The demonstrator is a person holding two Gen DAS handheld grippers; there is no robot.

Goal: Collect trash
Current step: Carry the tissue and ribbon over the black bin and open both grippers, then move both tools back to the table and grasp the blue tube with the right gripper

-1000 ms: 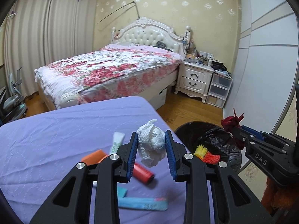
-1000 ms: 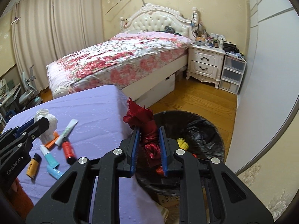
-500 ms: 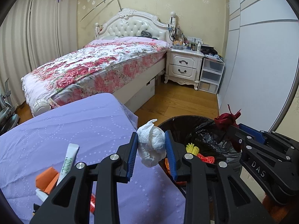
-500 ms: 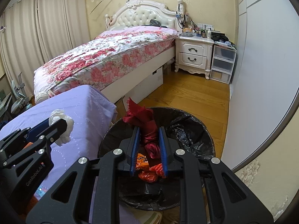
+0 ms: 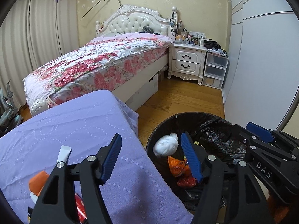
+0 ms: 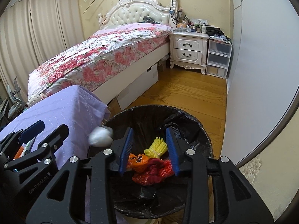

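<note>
- Spanning the boundary between the purple-covered table (image 5: 78, 130) and the bin (image 5: 211, 119), the left gripper (image 5: 151, 155) stands with jaws wide, gripping nothing; one blue pad lies over the cloth, the other over the bin mouth.
- White tissue wad (image 5: 166, 145): free between the spread pads, over the bin's near rim; blurred in the right wrist view (image 6: 101, 136).
- Right gripper (image 6: 149, 149): jaws wide and unloaded, directly above the bin opening.
- Open room: bare wooden floor (image 6: 179, 97) lies between bin, bed (image 6: 104, 56) and wardrobe wall; the table edge sits just beside the bin rim.
- Legible writing: "DAS" (image 5: 263, 169) on the right gripper body; "GenRobot.AI" (image 6: 38, 184) on the left one.
- Bin contents, within a black liner: yellow bundle (image 6: 156, 147), orange wrapper (image 6: 137, 159), dark red cloth (image 6: 155, 168).
- Remaining on the table: white tube (image 5: 62, 155), orange piece (image 5: 39, 180), red item (image 5: 80, 207).
</note>
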